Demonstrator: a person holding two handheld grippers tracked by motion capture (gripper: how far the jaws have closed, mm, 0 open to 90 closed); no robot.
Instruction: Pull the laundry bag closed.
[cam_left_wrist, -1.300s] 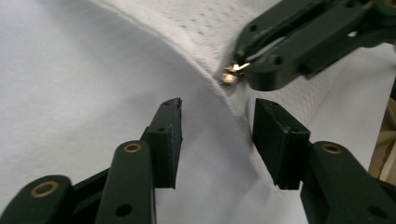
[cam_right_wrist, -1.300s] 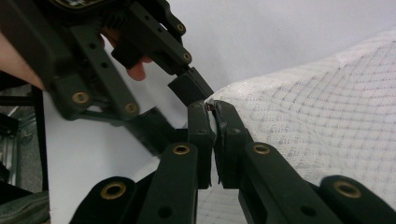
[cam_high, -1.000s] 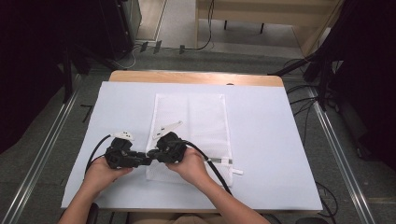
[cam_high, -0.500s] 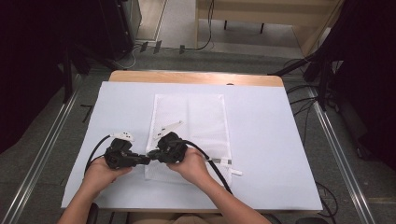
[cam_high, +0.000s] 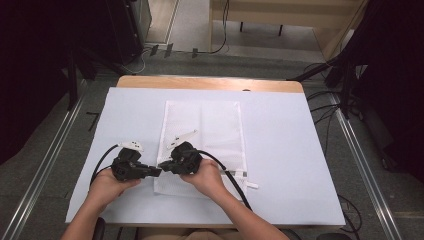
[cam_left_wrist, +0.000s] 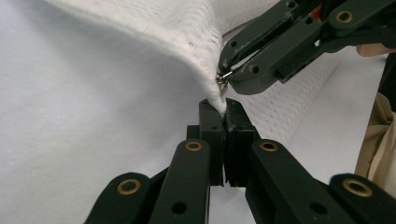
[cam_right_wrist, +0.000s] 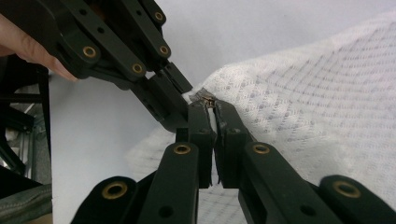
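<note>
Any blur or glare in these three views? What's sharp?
High view: even light, white table cover bright, surroundings dark. Left gripper view: mesh bag edge and zipper pull sharp, near links soft. Right gripper view: mesh weave crisp, cover behind washed out, featureless.

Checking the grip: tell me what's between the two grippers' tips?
A pinched corner of the mesh bag with its zipper pull, seen in the left gripper view.

I see a wooden table (cam_high: 210, 82) almost wholly covered by a white sheet (cam_high: 290, 150), its bare wood showing along the far edge. A white mesh bag (cam_high: 220, 125) lies flat on the sheet, just left of centre.
</note>
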